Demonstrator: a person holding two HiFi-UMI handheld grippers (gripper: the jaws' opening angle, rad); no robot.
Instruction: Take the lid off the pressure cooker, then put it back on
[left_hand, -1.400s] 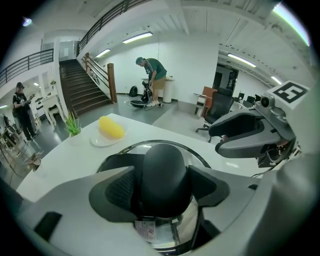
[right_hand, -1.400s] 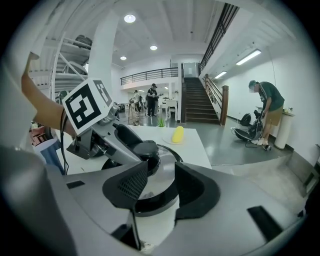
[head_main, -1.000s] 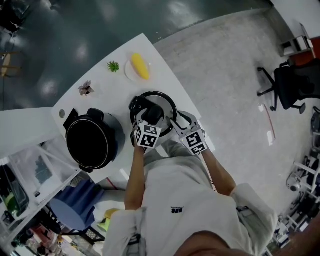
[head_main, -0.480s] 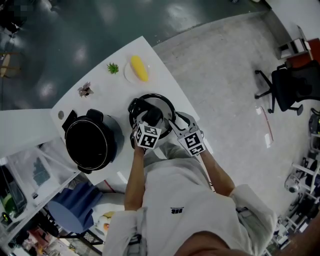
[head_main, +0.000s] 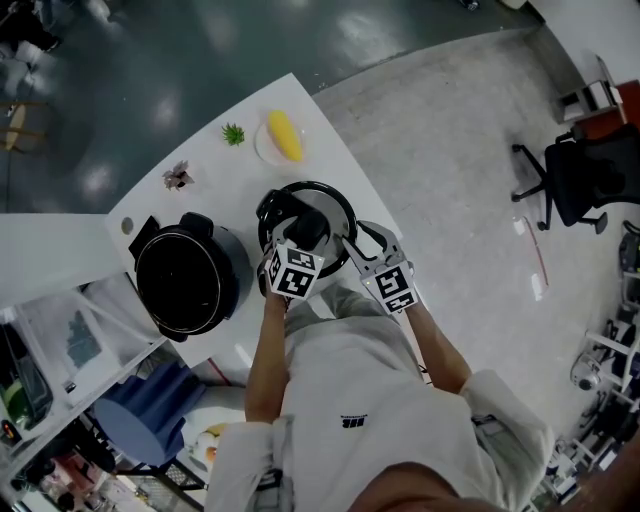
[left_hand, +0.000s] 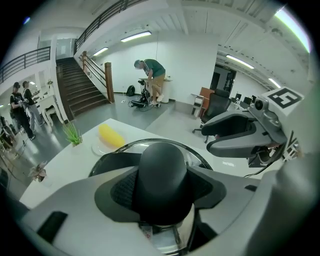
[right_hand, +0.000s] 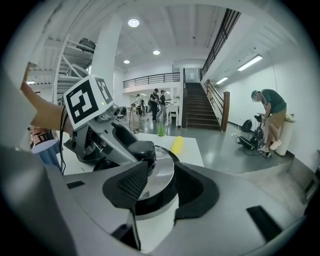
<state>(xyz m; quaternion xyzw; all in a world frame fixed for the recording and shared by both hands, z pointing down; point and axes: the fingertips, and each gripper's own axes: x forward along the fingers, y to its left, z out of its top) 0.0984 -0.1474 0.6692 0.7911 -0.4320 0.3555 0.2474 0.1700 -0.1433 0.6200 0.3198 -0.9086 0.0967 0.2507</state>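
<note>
You are holding the left gripper (head_main: 305, 240) on the lid (head_main: 328, 200) of the pressure cooker. Its jaws have just been closing, and in the left gripper view they are squeezing the round black knob (left_hand: 162, 170) from both sides. The jaws are standing about half way apart, because the fat knob is filling the gap.

You are holding the right gripper (head_main: 352, 246) at the lower right edge of the lid. In the right gripper view the near edge of the lid is sitting between its jaws, and both pads (right_hand: 131, 184) are looking pressed against the rim. The jaws are standing fairly wide there.

The lid is sitting in the middle of the head view, over the white counter (head_main: 232, 190). It is not on the pot. I cannot tell if it is touching the counter.

The black pot (head_main: 185, 282) is standing open just to the left of the lid, near the left edge of the counter.

Up at the top of the counter a yellow thing (head_main: 284, 135) is lying on a small plate (head_main: 262, 150). A little green plant (head_main: 233, 133) is standing just left of the plate.
</note>
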